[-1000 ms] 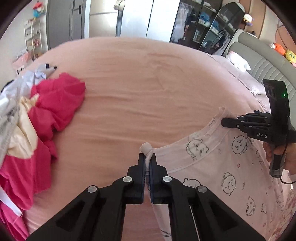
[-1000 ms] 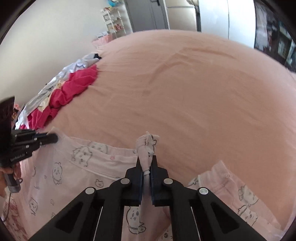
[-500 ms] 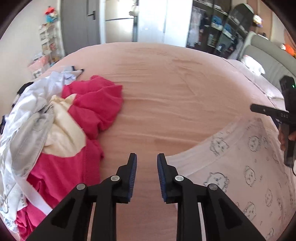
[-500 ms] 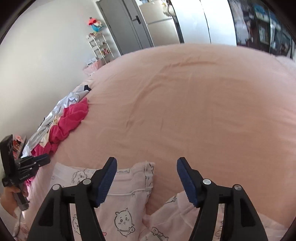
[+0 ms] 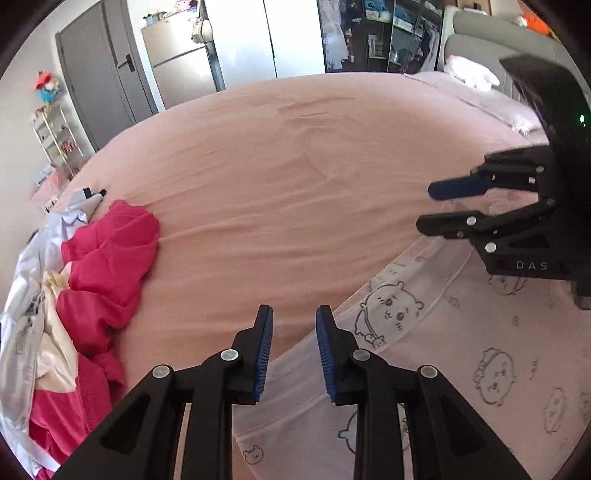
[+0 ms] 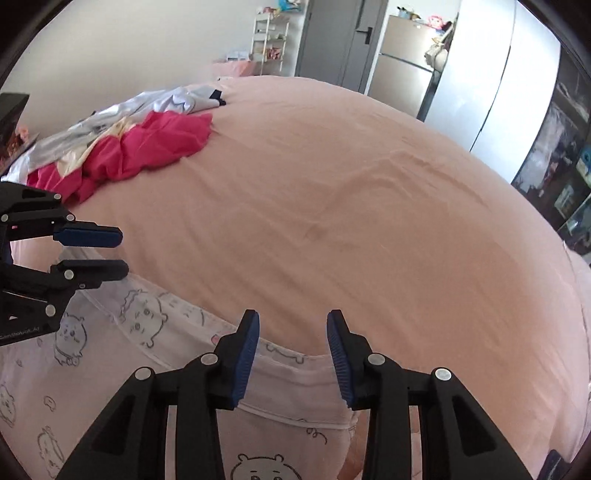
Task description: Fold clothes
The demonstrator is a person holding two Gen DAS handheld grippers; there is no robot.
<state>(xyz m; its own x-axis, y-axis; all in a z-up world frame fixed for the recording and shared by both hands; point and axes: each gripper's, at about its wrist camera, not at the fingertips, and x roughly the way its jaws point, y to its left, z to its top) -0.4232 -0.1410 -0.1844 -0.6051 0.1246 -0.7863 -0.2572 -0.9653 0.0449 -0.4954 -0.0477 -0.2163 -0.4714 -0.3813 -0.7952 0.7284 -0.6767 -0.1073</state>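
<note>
Left wrist view: left gripper (image 5: 294,334) partly open, empty, jaws just opened; right gripper (image 6: 293,338) parted, empty, jaws just narrowing. Pale pink cartoon-print garment (image 5: 461,369) spread flat on bed (image 5: 295,184). Next: pinch edge squarely, both sides level, fold without dragging wrinkles.

pink garment (image 5: 461,369): runs out past the lower and right edges beyond the left gripper (image 5: 294,354); its full outline cannot be told.
same garment, right view: the part under the right gripper (image 6: 293,354) is covered by the black arms.
heap of clothes (image 5: 74,295): to the left of the left gripper, cut by the picture's edge; how many pieces, cannot tell.
shelf (image 6: 269,40): far beyond the right gripper, its contents too small to name.
dark cabinet (image 5: 380,33): contents too dim and small to tell.
</note>
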